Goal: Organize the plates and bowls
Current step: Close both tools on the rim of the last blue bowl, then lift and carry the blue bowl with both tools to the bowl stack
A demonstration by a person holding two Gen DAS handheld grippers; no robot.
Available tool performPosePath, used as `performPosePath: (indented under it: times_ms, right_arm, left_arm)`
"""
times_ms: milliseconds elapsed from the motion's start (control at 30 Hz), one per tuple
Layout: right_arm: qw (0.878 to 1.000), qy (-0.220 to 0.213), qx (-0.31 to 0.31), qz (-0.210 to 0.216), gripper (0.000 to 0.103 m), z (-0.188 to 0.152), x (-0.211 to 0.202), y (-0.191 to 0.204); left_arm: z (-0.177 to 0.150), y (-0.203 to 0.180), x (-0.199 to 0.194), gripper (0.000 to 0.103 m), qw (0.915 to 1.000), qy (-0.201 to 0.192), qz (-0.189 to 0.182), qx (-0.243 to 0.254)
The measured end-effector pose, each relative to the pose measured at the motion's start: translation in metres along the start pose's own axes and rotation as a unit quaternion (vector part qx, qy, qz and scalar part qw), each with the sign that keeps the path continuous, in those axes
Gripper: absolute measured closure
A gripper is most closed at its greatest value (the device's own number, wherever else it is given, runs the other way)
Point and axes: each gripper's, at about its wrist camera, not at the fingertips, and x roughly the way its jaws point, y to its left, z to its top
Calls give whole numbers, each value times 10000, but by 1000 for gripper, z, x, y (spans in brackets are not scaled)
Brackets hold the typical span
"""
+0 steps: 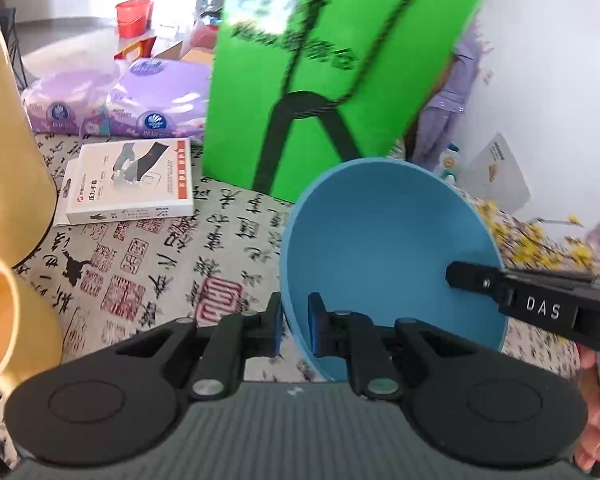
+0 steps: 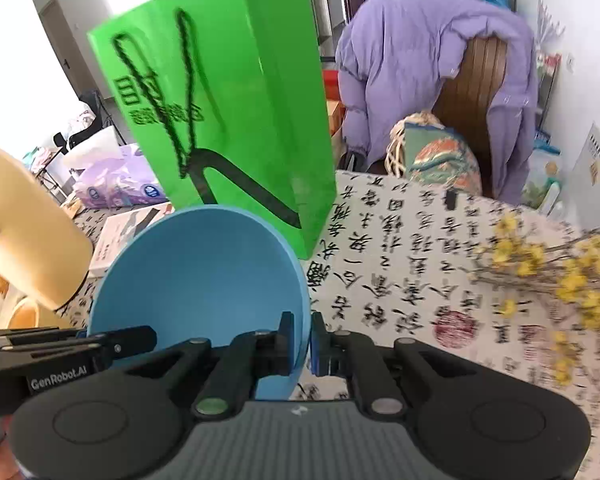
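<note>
A blue bowl (image 1: 380, 240) (image 2: 204, 272) is tilted above the calligraphy-print tablecloth (image 2: 400, 260), held by both grippers. My left gripper (image 1: 296, 328) is shut on the bowl's near left rim, one pad inside the wall and one outside. My right gripper (image 2: 305, 344) is shut on the opposite rim in the same way. In the left wrist view, the right gripper's black finger (image 1: 472, 280) reaches into the bowl from the right. A pale yellow vessel (image 1: 8, 128) (image 2: 24, 224) and a smaller orange-yellow one (image 1: 4, 320) stand to the left.
A green paper bag (image 1: 320, 80) (image 2: 220, 120) stands just behind the bowl. A white box (image 1: 128, 184) and purple tissue packs (image 1: 120, 96) lie behind on the left. Yellow flower sprigs (image 2: 560, 276) lie on the right. A chair draped with a purple jacket (image 2: 420, 60) stands beyond the table.
</note>
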Motion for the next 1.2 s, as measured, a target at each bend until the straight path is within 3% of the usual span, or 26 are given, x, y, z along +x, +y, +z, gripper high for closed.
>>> performPosePath:
  times_ms: [267,533,867,1200]
  right_arm:
    - [9996,-261,-67,-59,96,-22,-85,-2]
    - [9980,-617,-42,-90,95,-74,-187,-10]
    - [9973,-724,-41,-95,92,-180,-271,-11]
    - [9911,-1319,-46,-166,90,-306,-339,9]
  left_arm:
    - [-25,-45,-74,90,9989,-375,28,282]
    - [-82,-90,-155,89,9944,-781,-77,707]
    - [-171,-117,-218,89,9918,-972,-381,742]
    - [-285,-121,-271,85,9793,-1652,-546,1032]
